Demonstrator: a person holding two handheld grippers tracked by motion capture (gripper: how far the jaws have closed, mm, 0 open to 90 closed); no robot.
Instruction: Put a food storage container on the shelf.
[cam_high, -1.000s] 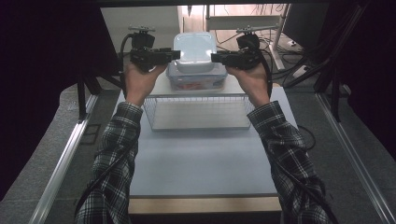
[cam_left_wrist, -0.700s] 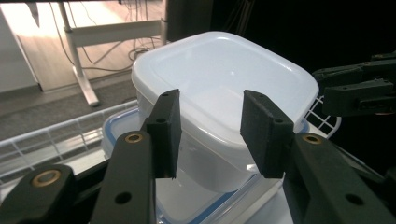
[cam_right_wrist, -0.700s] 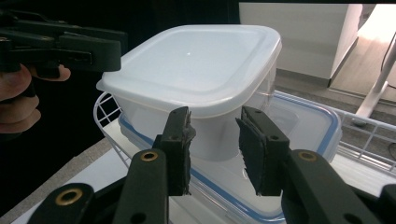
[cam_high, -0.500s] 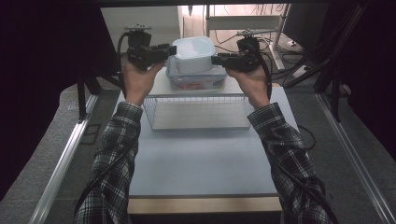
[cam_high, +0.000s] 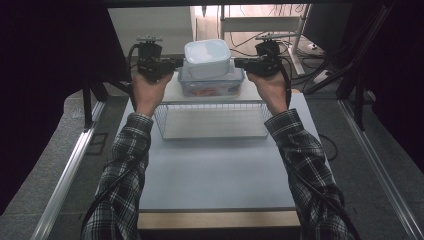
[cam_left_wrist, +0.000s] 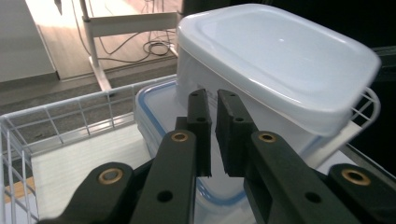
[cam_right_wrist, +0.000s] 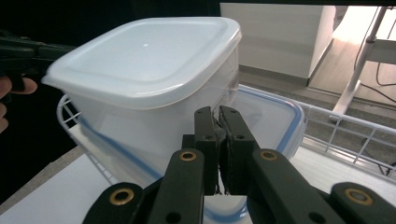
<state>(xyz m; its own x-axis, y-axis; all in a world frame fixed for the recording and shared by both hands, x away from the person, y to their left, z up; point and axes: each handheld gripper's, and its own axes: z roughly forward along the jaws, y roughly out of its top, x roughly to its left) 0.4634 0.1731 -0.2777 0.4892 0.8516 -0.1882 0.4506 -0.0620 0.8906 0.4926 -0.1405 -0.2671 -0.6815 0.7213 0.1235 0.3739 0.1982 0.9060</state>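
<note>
Right tongs (cam_right_wrist: 218, 114) meet shut (high view hides this) beside white tub (cam_right_wrist: 149, 79).

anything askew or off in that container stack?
The white lidded tub sits tilted on the blue-rimmed container in the wire basket, its top sloping, not seated flat. No spill or damage visible.

The white tub (cam_high: 207, 59) is translucent plastic with a smooth, faintly glossy lid (cam_left_wrist: 280, 51). The container beneath (cam_high: 212, 85) is clear plastic with a blue-rimmed lid. The basket (cam_high: 215, 120) is thin white-coated wire. The gripper jaws look matt black plastic with brass-coloured rivets. The table (cam_high: 215, 175) is matt pale grey with a wood-coloured edge. The sleeves (cam_high: 125, 165) are checked cloth.
</note>
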